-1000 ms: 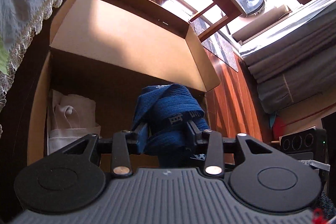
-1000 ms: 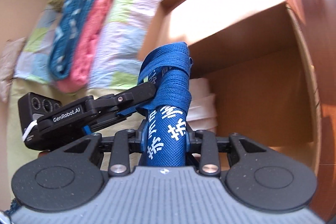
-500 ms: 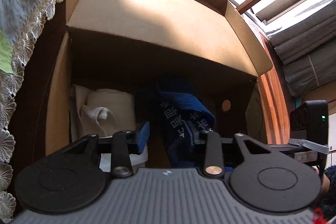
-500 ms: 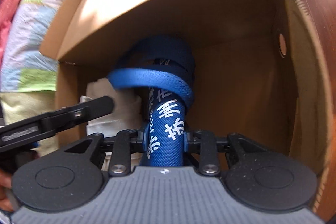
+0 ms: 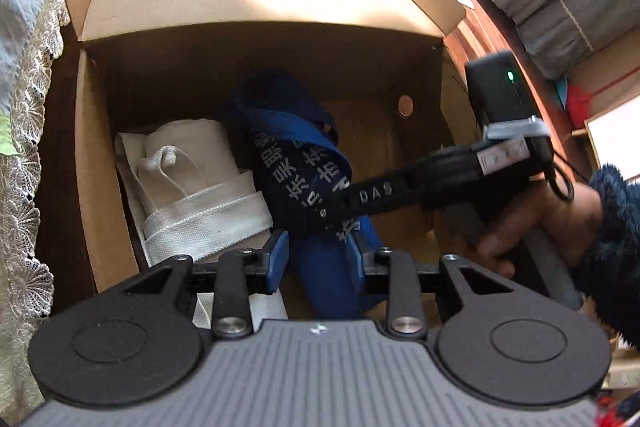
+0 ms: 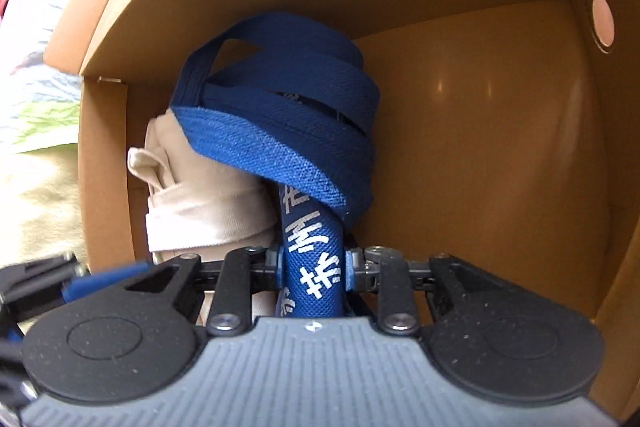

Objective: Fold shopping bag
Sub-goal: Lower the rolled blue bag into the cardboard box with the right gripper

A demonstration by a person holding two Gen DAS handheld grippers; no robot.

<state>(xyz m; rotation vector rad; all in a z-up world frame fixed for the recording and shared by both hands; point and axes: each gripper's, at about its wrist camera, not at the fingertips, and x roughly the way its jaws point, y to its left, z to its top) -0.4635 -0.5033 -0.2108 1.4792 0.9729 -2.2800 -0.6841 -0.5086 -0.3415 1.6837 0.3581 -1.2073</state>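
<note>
The rolled dark-blue woven shopping bag with white printed characters (image 6: 312,259), its flat blue straps wound around its upper part, stands inside the open brown cardboard box (image 6: 500,155), touching the one other bundle there, a rolled cream canvas bag tied with its own strap (image 5: 200,183). That makes two rolled bags in one box.

The right gripper (image 6: 313,263) is clamped on the blue roll's lower part, its pads pressing the fabric from both sides; its jaws have just been closing a little further on it. The left gripper (image 5: 320,261) straddles the same roll from the other side; its jaws have just been narrowing, yet a gap shows at the left blue pad (image 5: 276,259), so it does not appear to grip. In the left wrist view the person's hand (image 5: 532,223), in a fuzzy dark sleeve, holds the right tool.

Folding looks finished, and the step in hand is stowing the bundle beside the cream one. The next move probably calls for seating it on the box floor, letting go without loosening the wound straps, then lifting both tools clear of the flaps.
</note>
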